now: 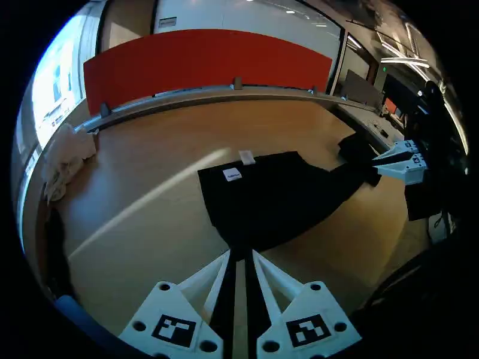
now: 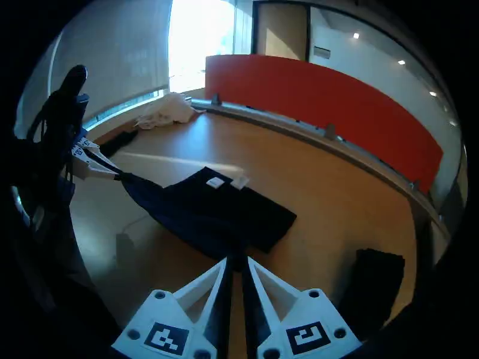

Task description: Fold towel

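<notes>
towel (image 1: 281,197) — pinched by left gripper (image 1: 240,251) and right gripper (image 2: 236,258) — black bundle (image 2: 374,281) apart

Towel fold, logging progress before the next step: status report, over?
Left tongs shut on dark towel corner, right tongs likewise. Near edge raised, rest on table. White cloth pile, other dark cloth lie apart.

open table (image 1: 155,143), bounded by red divider (image 1: 203,60) and white cloth pile (image 1: 63,157).
</notes>
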